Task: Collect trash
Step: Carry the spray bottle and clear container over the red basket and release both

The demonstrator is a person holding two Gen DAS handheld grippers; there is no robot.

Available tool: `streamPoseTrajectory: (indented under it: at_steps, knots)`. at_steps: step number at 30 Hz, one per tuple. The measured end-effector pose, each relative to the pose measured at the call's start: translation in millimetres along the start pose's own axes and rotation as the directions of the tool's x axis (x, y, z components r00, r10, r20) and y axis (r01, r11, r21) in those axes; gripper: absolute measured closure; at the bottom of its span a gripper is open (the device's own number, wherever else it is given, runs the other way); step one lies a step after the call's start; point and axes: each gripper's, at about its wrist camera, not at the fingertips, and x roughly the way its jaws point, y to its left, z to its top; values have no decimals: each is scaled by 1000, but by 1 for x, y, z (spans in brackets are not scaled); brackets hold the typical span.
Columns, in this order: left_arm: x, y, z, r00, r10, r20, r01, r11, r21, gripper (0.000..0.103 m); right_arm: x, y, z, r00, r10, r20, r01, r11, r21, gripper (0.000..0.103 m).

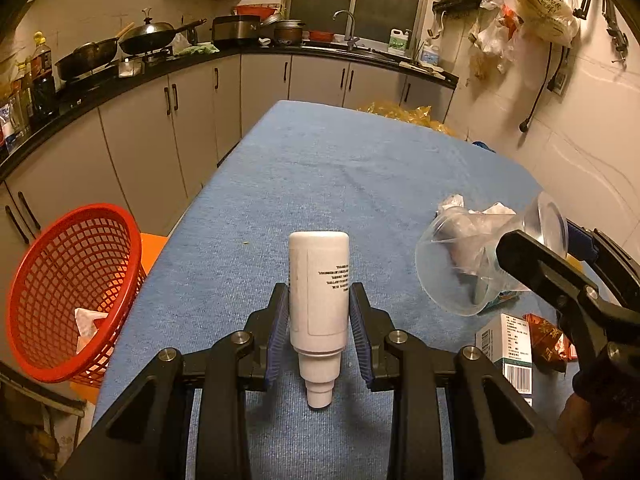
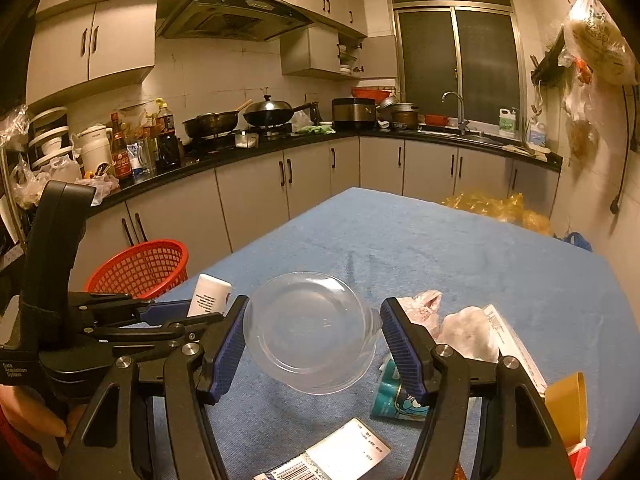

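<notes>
The blue cloth-covered table (image 1: 340, 168) lies below both your grippers; the red plastic mesh basket (image 1: 72, 292) stands tilted off its left edge, white paper inside. Your right gripper (image 2: 312, 340) points slightly downward, jaws clamped on the clear round plastic container (image 2: 310, 332), held above the table. Your left gripper (image 1: 319, 320) pitches steeply down, jaws closed on the white cylindrical plastic bottle (image 1: 319, 288), nozzle toward you.

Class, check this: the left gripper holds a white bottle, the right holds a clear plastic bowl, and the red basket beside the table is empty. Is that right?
Not quite. The red basket is not empty: the left wrist view shows crumpled white paper inside. The left gripper does hold the white bottle, and the right gripper the clear plastic bowl.
</notes>
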Motion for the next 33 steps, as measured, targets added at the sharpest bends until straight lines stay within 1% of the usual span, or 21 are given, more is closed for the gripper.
streamPoseTrajectory:
  at_steps: [33]
  knots:
    - [-1,1,-2,1000,4,-2,-4,1000,2,74,0,2,-1,1000,-2,-1,2,1000,2,32]
